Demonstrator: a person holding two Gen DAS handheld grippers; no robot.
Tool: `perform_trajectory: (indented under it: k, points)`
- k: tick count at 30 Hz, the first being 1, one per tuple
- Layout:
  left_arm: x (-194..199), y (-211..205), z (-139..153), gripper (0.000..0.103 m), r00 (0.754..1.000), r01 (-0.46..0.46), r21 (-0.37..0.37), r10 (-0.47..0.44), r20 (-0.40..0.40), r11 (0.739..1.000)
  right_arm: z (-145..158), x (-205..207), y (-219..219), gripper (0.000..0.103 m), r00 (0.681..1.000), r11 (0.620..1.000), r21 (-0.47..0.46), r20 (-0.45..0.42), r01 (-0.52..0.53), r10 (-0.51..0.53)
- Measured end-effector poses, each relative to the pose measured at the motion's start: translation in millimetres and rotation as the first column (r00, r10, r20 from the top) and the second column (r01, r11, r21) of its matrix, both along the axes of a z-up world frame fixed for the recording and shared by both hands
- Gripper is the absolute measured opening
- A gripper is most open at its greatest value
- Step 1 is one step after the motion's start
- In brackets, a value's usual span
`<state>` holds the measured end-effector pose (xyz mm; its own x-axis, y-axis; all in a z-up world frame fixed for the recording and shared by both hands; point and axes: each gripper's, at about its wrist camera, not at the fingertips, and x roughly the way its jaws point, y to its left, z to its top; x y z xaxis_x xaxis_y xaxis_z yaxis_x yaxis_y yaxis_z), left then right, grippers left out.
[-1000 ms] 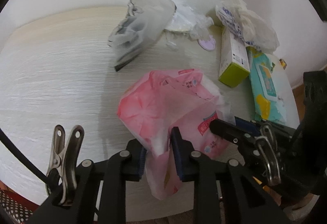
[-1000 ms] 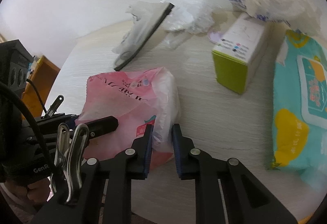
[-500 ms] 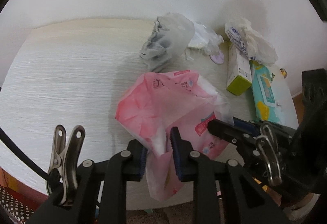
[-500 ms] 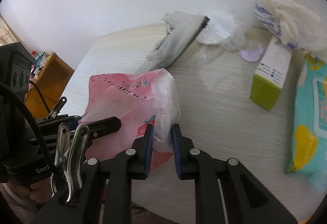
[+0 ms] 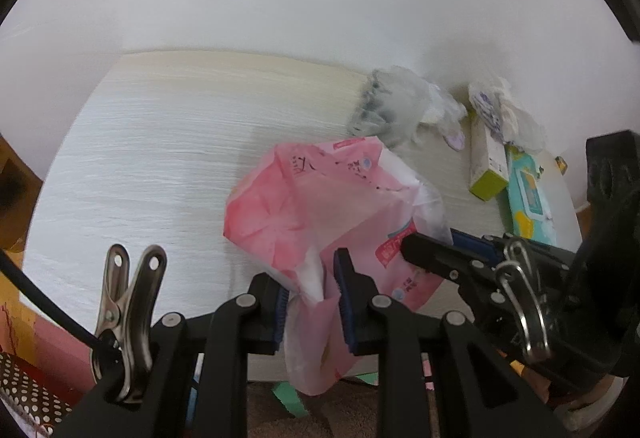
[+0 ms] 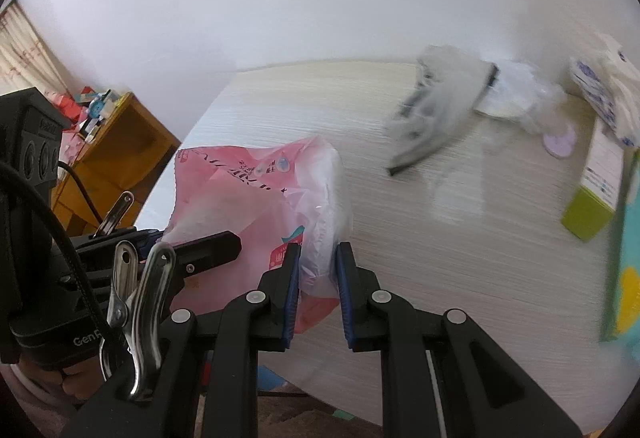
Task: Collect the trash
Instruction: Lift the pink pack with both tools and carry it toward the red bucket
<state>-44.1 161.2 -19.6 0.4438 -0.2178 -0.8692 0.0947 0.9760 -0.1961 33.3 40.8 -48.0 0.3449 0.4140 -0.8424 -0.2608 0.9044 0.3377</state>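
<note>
A pink plastic bag (image 5: 320, 210) hangs between both grippers over the near edge of the pale wooden table (image 5: 168, 142). My left gripper (image 5: 310, 278) is shut on one gathered edge of it. My right gripper (image 6: 318, 266) is shut on the bag's (image 6: 248, 198) other, whitish edge, and shows from the right in the left wrist view (image 5: 436, 250). The bag's mouth sags open at the top. Loose trash lies at the table's far right: a crumpled grey-and-black bag (image 6: 440, 106), clear plastic wrap (image 6: 516, 90) and crumpled white tissue (image 5: 508, 110).
A green-and-white box (image 5: 486, 166) and a teal wipes pack (image 5: 530, 202) lie at the right end of the table, with a lilac disc (image 6: 560, 140) nearby. A white wall backs the table. A wooden cabinet (image 6: 108, 158) stands to the left, below table level.
Both grippers have carried the pink bag leftward and slightly up, away from the trash pile, which now sits farther right and smaller. The grips on the bag are unchanged.
</note>
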Motion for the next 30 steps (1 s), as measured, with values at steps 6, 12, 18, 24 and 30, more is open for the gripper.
perform_trajectory:
  k: [6,12,18,24,30]
  points:
    - [-6.7,38.5,5.5,0.022,0.999,-0.033,-0.002,0.033,0.004,0.999,7.3,-3.2,38.5,0.019,0.999,0.999,0.008,0.006,-0.032,0.032]
    - [-14.0,79.8,13.0,0.022,0.998,-0.053,0.002,0.053,0.019,0.999,11.2,-6.1,76.7,0.019,0.999,0.999,0.017,0.008,-0.048,0.048]
    - [-19.4,117.3,19.2,0.022,0.997,-0.069,0.008,0.069,0.031,0.998,14.2,-7.4,119.7,0.019,0.998,0.997,0.024,0.020,-0.068,0.067]
    - [-24.2,153.2,24.3,0.022,0.995,-0.083,0.023,0.082,0.049,0.996,12.0,-4.1,157.1,0.019,0.996,0.996,0.038,0.024,-0.081,0.080]
    - [-29.6,188.6,28.9,0.022,0.987,-0.152,0.020,0.151,0.054,0.988,14.7,-0.8,197.6,0.019,0.991,0.990,0.040,0.035,-0.133,0.132]
